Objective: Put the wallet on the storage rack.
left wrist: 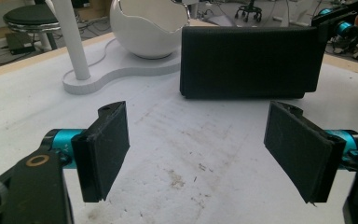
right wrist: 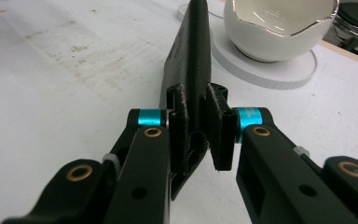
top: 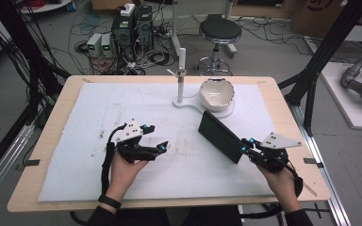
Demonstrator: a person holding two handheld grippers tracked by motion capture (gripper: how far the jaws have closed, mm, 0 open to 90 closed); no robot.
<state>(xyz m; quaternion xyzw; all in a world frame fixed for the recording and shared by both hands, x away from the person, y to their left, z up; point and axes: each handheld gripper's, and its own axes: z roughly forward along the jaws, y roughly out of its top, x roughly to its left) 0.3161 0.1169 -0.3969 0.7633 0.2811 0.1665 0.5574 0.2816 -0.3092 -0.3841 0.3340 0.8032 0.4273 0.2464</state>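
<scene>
Right fingers [right wrist: 198, 135]: pinched on one end of the flat black rectangular plastic case [right wrist: 189, 70] — my pads press both of its thin faces, seen edge-on in the right gripper view.
Right fingers, from above [top: 246, 147]: at the case's near right end, my hand behind them.
Black case [top: 219, 136]: stands on its long edge on the white padded mat [top: 99, 108], running diagonally from near the stand's base down to my right fingers; in the left gripper view [left wrist: 249, 60] its broad face is toward me, upright.
Left fingers [left wrist: 207, 156]: spread wide, nothing between the pads — just stained mat below.
Left fingers, from above [top: 158, 139]: over the mat's middle, well apart from the case, pointing toward it.
White egg-shaped ceramic bowl with a jagged gilt rim [top: 217, 93]: sits on the white stand base with its upright post [top: 181, 80], just beyond the case's far end.
Counter [top: 52, 122]: pale wood, carrying the mat.
</scene>
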